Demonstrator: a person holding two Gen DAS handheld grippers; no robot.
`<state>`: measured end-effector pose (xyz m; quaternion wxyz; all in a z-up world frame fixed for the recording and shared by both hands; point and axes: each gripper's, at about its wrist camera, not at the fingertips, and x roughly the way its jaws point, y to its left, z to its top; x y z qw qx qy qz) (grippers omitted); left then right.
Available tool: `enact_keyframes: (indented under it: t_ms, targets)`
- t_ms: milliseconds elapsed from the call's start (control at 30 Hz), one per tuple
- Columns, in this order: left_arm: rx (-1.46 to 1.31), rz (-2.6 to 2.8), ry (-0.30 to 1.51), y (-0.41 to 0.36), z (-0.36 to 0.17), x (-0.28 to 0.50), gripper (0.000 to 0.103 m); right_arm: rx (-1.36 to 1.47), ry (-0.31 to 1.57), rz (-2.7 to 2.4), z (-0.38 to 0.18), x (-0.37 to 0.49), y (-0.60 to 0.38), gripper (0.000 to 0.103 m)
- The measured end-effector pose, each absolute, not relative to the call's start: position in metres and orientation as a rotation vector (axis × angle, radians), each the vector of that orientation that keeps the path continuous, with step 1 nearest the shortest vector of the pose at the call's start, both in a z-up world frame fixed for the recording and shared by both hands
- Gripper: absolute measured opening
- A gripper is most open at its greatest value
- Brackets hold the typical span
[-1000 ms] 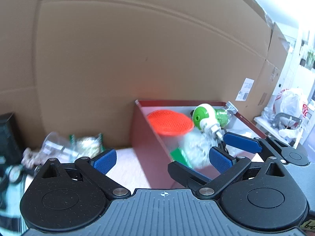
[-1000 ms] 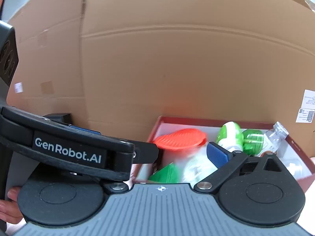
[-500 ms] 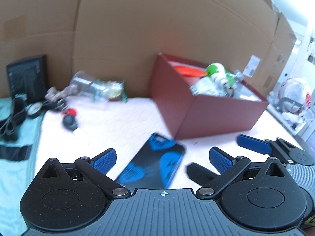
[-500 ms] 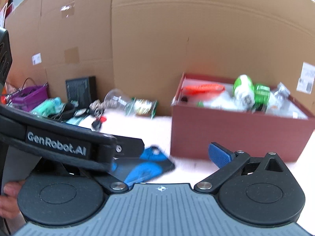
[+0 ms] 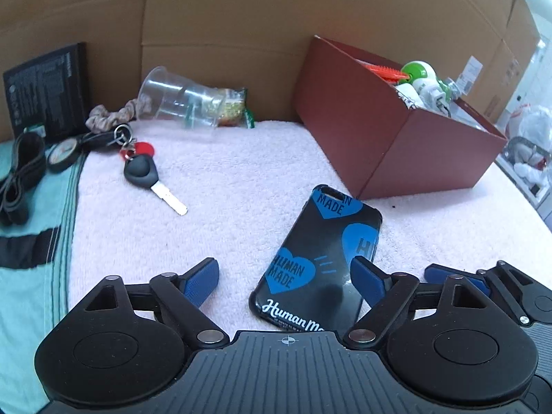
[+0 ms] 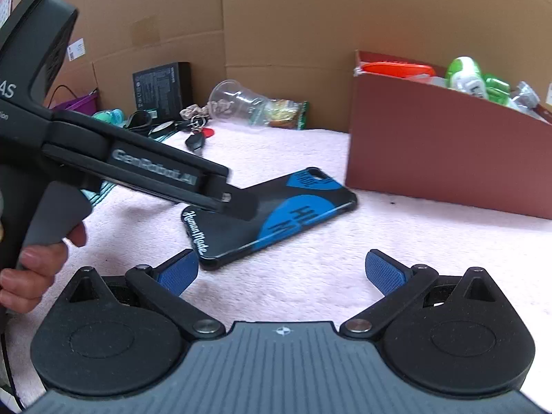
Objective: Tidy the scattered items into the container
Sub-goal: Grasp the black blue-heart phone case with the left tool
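Observation:
A black phone case with blue hearts (image 5: pixel 321 258) lies flat on the pink towel (image 5: pixel 224 186), just in front of the dark red box (image 5: pixel 386 134). My left gripper (image 5: pixel 286 277) is open and low over the case, its right finger above the case's near edge. My right gripper (image 6: pixel 281 272) is open and empty, just right of the case (image 6: pixel 276 214). The box (image 6: pixel 441 151) holds an orange lid, a green-and-white bottle and other items. A black car key (image 5: pixel 145 176) with a red tag lies on the towel at the left.
A clear plastic cup (image 5: pixel 176 100), a snack packet (image 5: pixel 231 110) and a scrunchie (image 5: pixel 110 117) lie by the cardboard wall. A black box (image 5: pixel 45 89) stands at far left beside cables and a teal cloth (image 5: pixel 20 276). The left gripper's body (image 6: pixel 120 158) crosses the right wrist view.
Both grippers have pulled back from above the box and come down to the towel. The phone case now lies between the left gripper's open fingers.

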<state>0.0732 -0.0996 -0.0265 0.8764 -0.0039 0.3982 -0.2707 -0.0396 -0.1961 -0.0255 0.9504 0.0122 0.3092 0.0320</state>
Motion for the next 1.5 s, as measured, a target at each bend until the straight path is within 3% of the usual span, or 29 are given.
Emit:
enact_keyframes:
  t_ms: [167,233,367,633,767,867,1167,1233,1500]
  targets:
    - [0.03,-0.595,0.837,-0.103,-0.026,0.081,0.082,0.012,0.64,0.121,-0.025,-0.031,-0.183,0.101]
    - [0.054,-0.598,0.835,-0.106,-0.026,0.08,0.074,-0.007,0.645,0.136,-0.025,-0.027,-0.179,0.1]
    - [0.043,-0.623,0.845,-0.105,-0.026,0.072,0.062,-0.01,0.664,0.126,-0.026,-0.02,-0.178,0.087]
    - [0.059,-0.704,0.866,-0.127,-0.024,0.034,0.059,-0.024,0.666,0.154,-0.019,-0.053,-0.197,0.063]
    - [0.057,-0.774,0.874,-0.139,-0.024,0.017,0.061,-0.008,0.675,0.14,-0.017,-0.08,-0.219,0.065]
    - [0.027,-0.718,0.866,-0.136,-0.022,0.027,0.069,-0.001,0.672,0.134,-0.016,-0.09,-0.23,0.076]
    - [-0.004,-0.712,0.907,-0.147,-0.026,0.051,0.065,0.042,0.662,0.132,-0.021,-0.067,-0.22,0.088]
    - [0.021,-0.712,0.901,-0.153,-0.027,0.05,0.057,0.042,0.663,0.105,-0.023,-0.061,-0.216,0.089]
    - [-0.01,-0.719,0.903,-0.153,-0.03,0.054,0.062,0.03,0.67,0.056,-0.024,-0.055,-0.216,0.082]
